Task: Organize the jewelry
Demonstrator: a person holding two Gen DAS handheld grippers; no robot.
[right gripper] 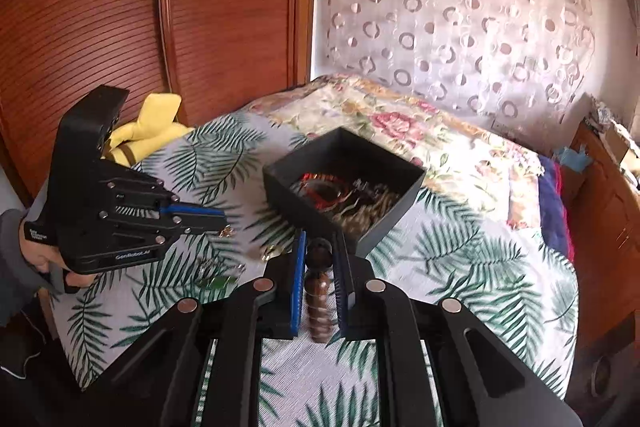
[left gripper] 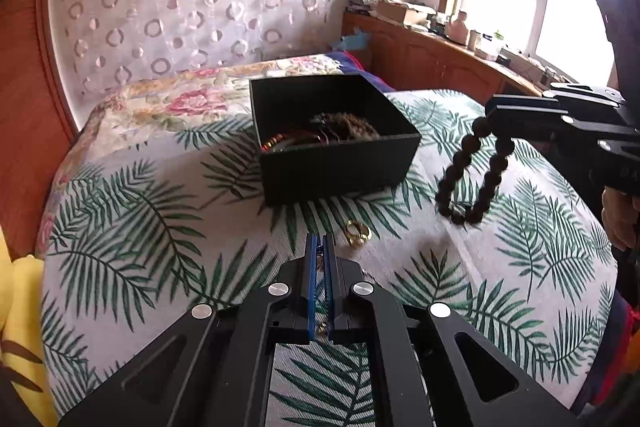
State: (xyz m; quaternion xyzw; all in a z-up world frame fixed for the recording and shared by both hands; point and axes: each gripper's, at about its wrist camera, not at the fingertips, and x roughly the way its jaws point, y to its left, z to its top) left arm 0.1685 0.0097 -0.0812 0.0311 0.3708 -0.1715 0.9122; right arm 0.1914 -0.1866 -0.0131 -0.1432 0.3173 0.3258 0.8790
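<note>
Currently right gripper (right gripper: 320, 255) is pinched on a dark bead bracelet (left gripper: 472, 171), which dangles above the leaf-print cover (left gripper: 160, 211), right of the black box (left gripper: 332, 135). Left gripper (left gripper: 319, 247) is pressed fully together on a small gold piece; gold rings (left gripper: 357, 231) lie just beside its tips.

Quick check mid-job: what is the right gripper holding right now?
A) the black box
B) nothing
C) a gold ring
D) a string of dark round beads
D: the right gripper is shut on the dark beads, which hang in a loop clear of the bedspread, right of the black box.
</note>
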